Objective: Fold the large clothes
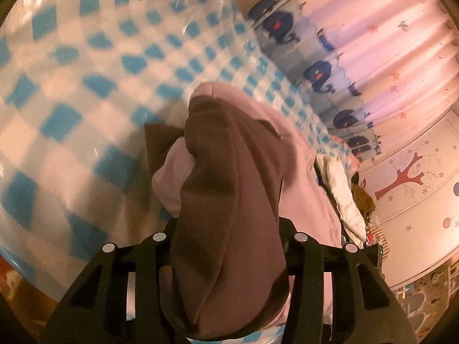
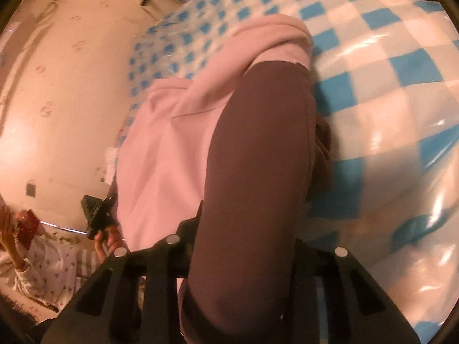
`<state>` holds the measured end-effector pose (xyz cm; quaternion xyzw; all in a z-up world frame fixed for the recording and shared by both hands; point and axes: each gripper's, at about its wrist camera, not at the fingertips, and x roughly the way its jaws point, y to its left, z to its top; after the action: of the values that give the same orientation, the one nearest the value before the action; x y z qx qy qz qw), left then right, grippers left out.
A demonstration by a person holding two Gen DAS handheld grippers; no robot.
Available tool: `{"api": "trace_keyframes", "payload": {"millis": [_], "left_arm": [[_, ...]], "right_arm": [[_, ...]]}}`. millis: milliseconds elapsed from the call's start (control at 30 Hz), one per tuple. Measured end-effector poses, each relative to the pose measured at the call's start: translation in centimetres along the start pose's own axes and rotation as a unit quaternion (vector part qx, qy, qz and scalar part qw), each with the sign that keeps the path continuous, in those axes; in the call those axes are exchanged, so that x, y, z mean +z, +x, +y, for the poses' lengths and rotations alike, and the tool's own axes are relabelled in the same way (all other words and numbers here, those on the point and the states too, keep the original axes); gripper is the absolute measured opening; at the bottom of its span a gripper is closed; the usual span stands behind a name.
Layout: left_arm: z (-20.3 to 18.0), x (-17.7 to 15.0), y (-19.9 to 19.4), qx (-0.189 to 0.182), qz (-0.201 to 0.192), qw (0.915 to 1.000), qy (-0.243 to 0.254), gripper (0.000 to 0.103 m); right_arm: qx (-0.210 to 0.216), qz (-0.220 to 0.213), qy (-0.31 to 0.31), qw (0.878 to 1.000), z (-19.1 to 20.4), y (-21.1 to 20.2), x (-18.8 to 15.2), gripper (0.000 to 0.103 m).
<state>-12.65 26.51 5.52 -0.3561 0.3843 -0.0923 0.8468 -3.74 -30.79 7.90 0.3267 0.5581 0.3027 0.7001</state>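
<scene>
A pink and brown garment [image 1: 229, 189] hangs from my left gripper [image 1: 229, 258], which is shut on its brown part and holds it above the blue-and-white checked cover [image 1: 86, 71]. In the right wrist view the same garment [image 2: 252, 149] is bunched between the jaws of my right gripper [image 2: 243, 263], which is shut on its brown part; its pink body [image 2: 160, 154] spreads to the left. The fingertips of both grippers are hidden under cloth. The left gripper [image 2: 97, 215] shows at the pink cloth's left edge.
The shiny checked cover [image 2: 387, 100] spreads under the garment. A curtain with whale prints [image 1: 330, 66] hangs at the right. A pale wall with a tree sticker [image 1: 401, 177] is beyond. More clothes [image 1: 347, 200] lie piled at the cover's edge. A person [image 2: 34, 258] is at lower left.
</scene>
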Motion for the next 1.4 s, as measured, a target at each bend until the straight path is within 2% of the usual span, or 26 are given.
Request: {"api": "trace_keyframes", "payload": {"millis": [67,133,200,300,367,400,467,500,533,600,633,767,967,1067,1267,1367,1400], "left_arm": [[1.3,0.5,-0.5,0.001,0.006,1.0000,-0.007,0.042],[3.3,0.0,0.6,0.010,0.038,0.9990,-0.022,0.049],[5.8,-0.9,1.6,0.018,0.063,0.9968,-0.046,0.057],[7.9,-1.7,1.9,-0.004,0.063,0.9950,-0.078,0.069],[7.7,-2.2,2.7,0.009,0.064,0.9954,-0.071,0.079],[7.6,-2.4,3.0,0.014,0.065,0.9954,-0.070,0.083],[7.5,-2.5,3.4,0.024,0.056,0.9958,-0.068,0.082],[7.3,-2.4,3.3,0.021,0.051,0.9965,-0.063,0.066],[7.1,-2.3,3.1,0.013,0.050,0.9969,-0.060,0.053],[6.1,-1.7,2.4,0.016,0.037,0.9982,-0.044,0.044],[5.0,-1.4,1.8,0.027,0.025,0.9991,-0.020,0.042],[2.3,1.4,-0.8,0.026,-0.018,0.9993,0.018,0.039],[0.8,7.4,-5.3,0.026,-0.091,0.9937,0.060,0.039],[1.2,11.0,-6.8,0.035,-0.123,0.9893,0.070,0.039],[4.4,19.3,-7.5,0.067,-0.178,0.9790,0.072,0.039],[6.9,21.5,-6.5,0.095,-0.193,0.9738,0.073,0.040],[8.5,22.3,-5.4,0.116,-0.194,0.9716,0.069,0.044]], "right_arm": [[-0.007,0.019,-0.002,1.000,-0.1,1.6,-0.5,0.034],[-0.011,0.028,0.023,0.999,-1.7,2.9,-0.7,0.054],[-0.003,0.028,0.042,0.999,-3.4,2.7,-0.6,0.068],[-0.001,0.028,0.061,0.998,-4.6,3.1,-0.4,0.089],[0.000,0.037,0.067,0.997,-5.1,4.0,-0.3,0.094],[0.005,0.039,0.067,0.997,-4.9,4.4,-0.1,0.094],[0.041,0.035,0.063,0.997,-4.6,4.9,0.3,0.071],[0.043,0.030,0.058,0.997,-4.3,5.1,0.3,0.053],[0.042,0.022,0.050,0.998,-3.9,5.0,0.2,0.043],[0.037,-0.004,0.027,0.999,-2.3,4.3,-0.2,0.035],[0.045,-0.022,0.013,0.999,-1.1,3.7,-0.3,0.033],[0.082,-0.073,-0.038,0.993,3.5,2.3,0.5,0.031],[0.115,-0.105,-0.080,0.985,7.6,3.1,4.0,0.031],[0.130,-0.112,-0.097,0.980,10.1,5.8,7.2,0.031],[0.136,-0.107,-0.127,0.977,15.3,14.6,15.4,0.031],[0.125,-0.091,-0.129,0.979,15.3,20.4,18.9,0.032],[0.117,-0.080,-0.123,0.982,14.8,23.0,19.9,0.037]]}}
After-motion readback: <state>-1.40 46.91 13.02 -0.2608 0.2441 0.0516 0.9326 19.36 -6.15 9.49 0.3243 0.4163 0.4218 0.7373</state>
